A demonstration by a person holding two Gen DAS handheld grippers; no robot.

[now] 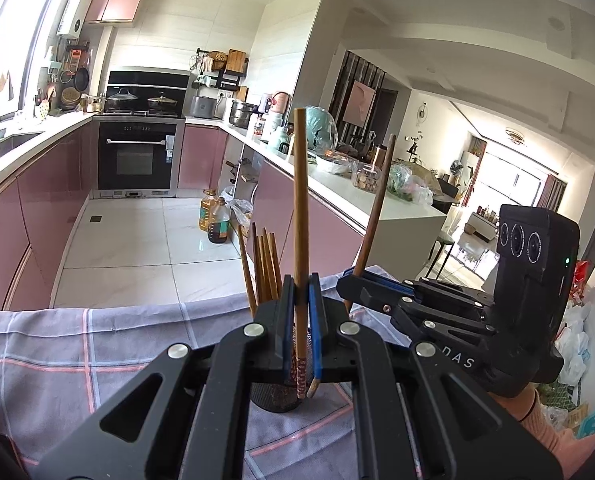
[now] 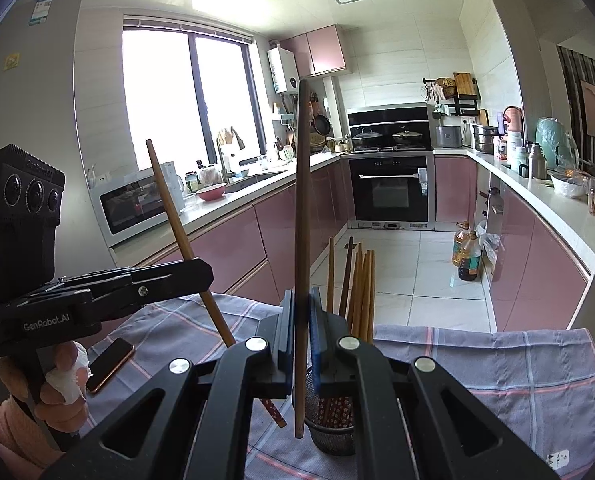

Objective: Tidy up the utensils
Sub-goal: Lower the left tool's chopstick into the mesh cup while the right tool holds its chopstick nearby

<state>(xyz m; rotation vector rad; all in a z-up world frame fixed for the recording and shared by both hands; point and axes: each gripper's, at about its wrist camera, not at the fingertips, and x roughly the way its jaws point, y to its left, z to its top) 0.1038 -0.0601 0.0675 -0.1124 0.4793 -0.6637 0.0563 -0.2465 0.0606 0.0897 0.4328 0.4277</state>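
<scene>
Plaid cloth point(image 1: 97, 344) | pink-cabinet kitchen | each hand-held gripper point(image 1: 297, 304) point(image 2: 301, 312) clamps a chopstick point(image 1: 299, 200) point(image 2: 302, 208)

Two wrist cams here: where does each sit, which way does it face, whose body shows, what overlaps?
Left wrist: on the left gripper, facing the oven; shows its fingers, the right gripper and a sleeved wrist.
Right wrist: on the right gripper, facing window and oven; shows the left gripper and hand.
Shared: mesh chopstick holder, checked cloth, both held chopsticks.
</scene>
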